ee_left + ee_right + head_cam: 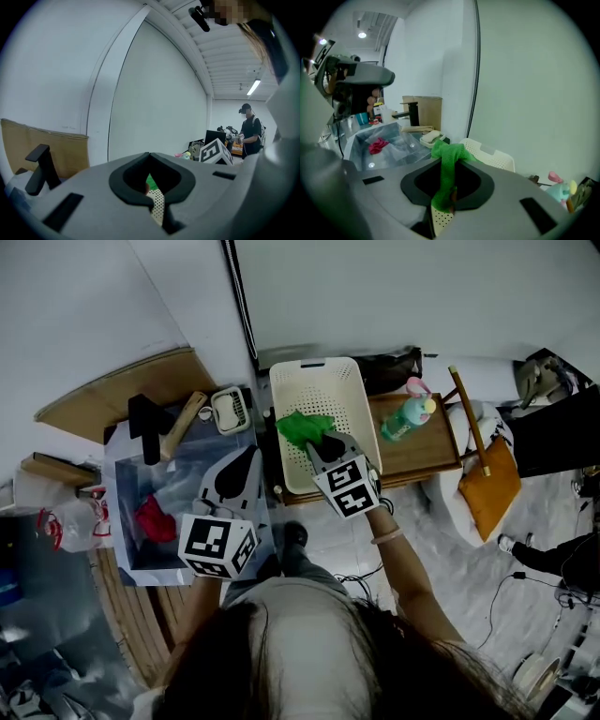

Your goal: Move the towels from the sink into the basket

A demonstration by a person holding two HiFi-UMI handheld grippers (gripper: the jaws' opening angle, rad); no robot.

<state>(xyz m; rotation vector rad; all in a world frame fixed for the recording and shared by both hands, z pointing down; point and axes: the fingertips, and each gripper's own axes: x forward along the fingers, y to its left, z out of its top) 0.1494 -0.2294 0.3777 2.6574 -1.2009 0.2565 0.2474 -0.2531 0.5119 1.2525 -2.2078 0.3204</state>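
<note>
A green towel [303,427] hangs over the near left part of the white perforated basket [330,388], with my right gripper [328,448] shut on it. In the right gripper view the green towel [442,183] drapes over the closed jaw tips of my right gripper [452,161], with the basket [494,157] just beyond. A red towel [155,519] lies in the steel sink [120,486], and the right gripper view shows it too [378,145]. My left gripper [239,474] hovers at the sink's right edge, jaws together and holding nothing [149,155].
A black faucet [147,423] stands at the sink's far side, beside a wooden brush [183,426] and a white soap tray [231,409]. Right of the basket, a wooden stand [427,451] holds a teal bottle [408,418]. An orange bag [492,479] lies further right. A person [248,129] stands far off.
</note>
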